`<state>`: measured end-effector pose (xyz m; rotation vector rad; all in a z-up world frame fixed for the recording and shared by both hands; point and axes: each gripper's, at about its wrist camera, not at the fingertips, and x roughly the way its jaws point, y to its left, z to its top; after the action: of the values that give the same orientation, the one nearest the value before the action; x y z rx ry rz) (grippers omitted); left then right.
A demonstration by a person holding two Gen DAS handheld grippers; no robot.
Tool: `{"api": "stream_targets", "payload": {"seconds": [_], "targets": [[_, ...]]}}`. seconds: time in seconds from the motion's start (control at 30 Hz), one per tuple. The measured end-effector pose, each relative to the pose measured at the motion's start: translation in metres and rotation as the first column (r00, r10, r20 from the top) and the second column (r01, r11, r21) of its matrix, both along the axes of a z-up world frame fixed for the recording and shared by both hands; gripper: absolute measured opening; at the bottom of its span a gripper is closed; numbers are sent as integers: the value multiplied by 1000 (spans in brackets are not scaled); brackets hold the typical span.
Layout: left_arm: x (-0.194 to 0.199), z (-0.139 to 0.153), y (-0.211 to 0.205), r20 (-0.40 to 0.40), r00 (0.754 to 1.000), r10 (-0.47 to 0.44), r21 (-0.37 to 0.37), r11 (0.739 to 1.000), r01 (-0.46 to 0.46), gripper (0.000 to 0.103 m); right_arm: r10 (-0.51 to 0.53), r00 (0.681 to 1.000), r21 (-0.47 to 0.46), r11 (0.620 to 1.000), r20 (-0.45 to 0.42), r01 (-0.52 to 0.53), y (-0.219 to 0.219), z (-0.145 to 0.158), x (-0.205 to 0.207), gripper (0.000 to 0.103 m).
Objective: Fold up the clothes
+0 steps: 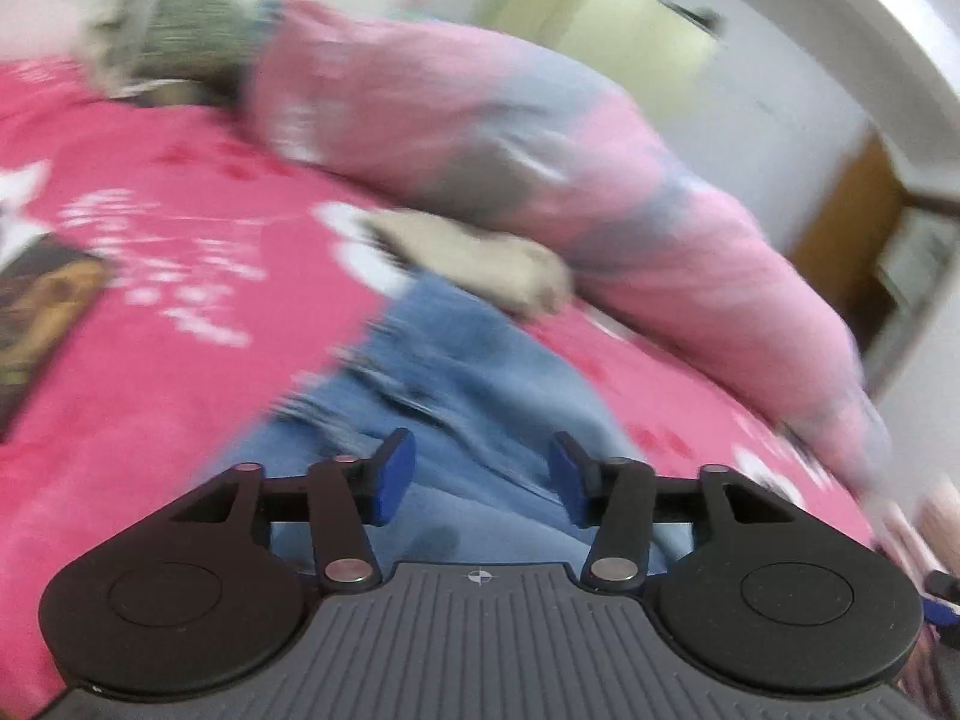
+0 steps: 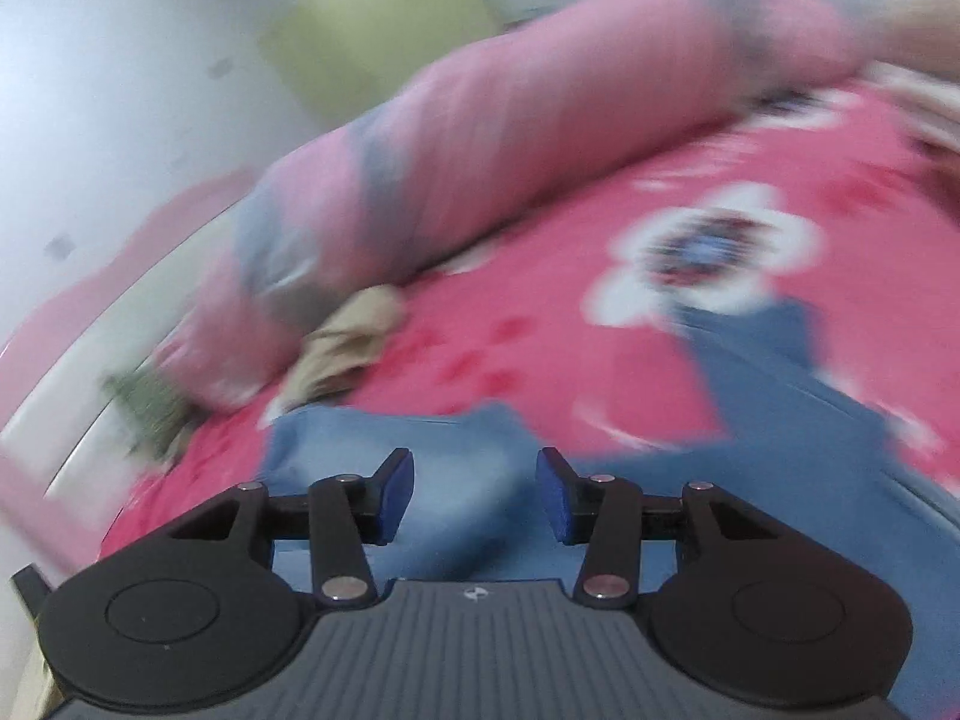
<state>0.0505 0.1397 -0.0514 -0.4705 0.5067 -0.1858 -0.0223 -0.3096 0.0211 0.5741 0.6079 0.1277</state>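
Note:
Blue denim jeans (image 1: 456,372) lie spread on a pink flowered bedsheet (image 1: 150,192). My left gripper (image 1: 480,477) is open and empty, just above the denim. In the right wrist view the jeans (image 2: 420,480) lie under my right gripper (image 2: 474,495), which is open and empty; another part of them reaches to the right (image 2: 798,408). Both views are blurred by motion.
A rolled pink and grey quilt (image 1: 540,180) lies along the far side of the bed (image 2: 480,138). A beige cloth (image 1: 480,258) sits beside it (image 2: 348,348). A green patterned cloth (image 1: 198,18) lies at the bed's end (image 2: 150,402). A dark book (image 1: 36,312) lies at left.

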Motion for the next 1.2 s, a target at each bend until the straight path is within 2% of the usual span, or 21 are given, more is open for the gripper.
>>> {"api": "stream_targets", "payload": {"seconds": [0.13, 0.23, 0.3, 0.4, 0.5, 0.57, 0.63, 0.7, 0.77, 0.8, 0.83, 0.9, 0.93, 1.0, 1.1, 1.2], "targets": [[2, -1, -48, -14, 983, -186, 49, 981, 186, 54, -150, 988, 68, 986, -42, 152, -52, -17, -40, 49], [4, -9, -73, -47, 969, -242, 81, 966, 245, 54, -219, 974, 96, 970, -66, 225, -80, -28, -51, 53], [4, -15, -83, -68, 962, -264, 95, 958, 270, 54, -239, 968, 99, 964, -70, 245, -96, -33, -47, 62], [4, -23, -93, -95, 956, -278, 124, 950, 288, 54, -241, 966, 48, 968, -89, 246, -115, -37, -23, 66], [-2, -21, -101, -86, 944, -317, 163, 931, 328, 54, -210, 970, -44, 977, -125, 206, -129, -41, 21, 70], [-9, -18, -110, -62, 929, -366, 205, 906, 370, 55, -173, 973, -105, 982, -155, 157, -133, -46, 56, 75], [-13, -16, -122, -58, 910, -410, 246, 878, 411, 65, -146, 969, -173, 979, -198, 112, -132, -50, 94, 79], [-15, -17, -133, -56, 896, -441, 285, 853, 438, 70, -75, 964, -233, 972, -254, 14, -123, -59, 132, 91], [-16, -19, -142, -58, 884, -463, 304, 836, 457, 74, -12, 951, -293, 952, -309, -83, -108, -69, 162, 97], [-15, -21, -146, -59, 881, -469, 311, 830, 462, 78, 17, 942, -323, 937, -336, -132, -99, -75, 176, 96], [-14, -23, -150, -61, 879, -473, 318, 825, 466, 80, 41, 932, -351, 920, -360, -176, -91, -81, 187, 94], [-12, -26, -157, -64, 875, -481, 344, 812, 471, 80, 23, 923, -427, 882, -385, -200, -76, -89, 197, 82], [-12, -28, -160, -64, 872, -485, 357, 805, 474, 80, 9, 923, -463, 863, -386, -202, -70, -91, 198, 69], [-12, -29, -162, -60, 869, -491, 355, 803, 478, 80, 12, 938, -456, 872, -347, -180, -72, -81, 186, 11], [-12, -30, -157, -57, 869, -491, 311, 819, 483, 80, -17, 971, -420, 903, -240, -88, -82, -51, 154, 8], [-12, -28, -147, -49, 872, -486, 233, 844, 484, 80, -28, 997, -340, 940, -71, 3, -92, -4, 97, 7]]}}
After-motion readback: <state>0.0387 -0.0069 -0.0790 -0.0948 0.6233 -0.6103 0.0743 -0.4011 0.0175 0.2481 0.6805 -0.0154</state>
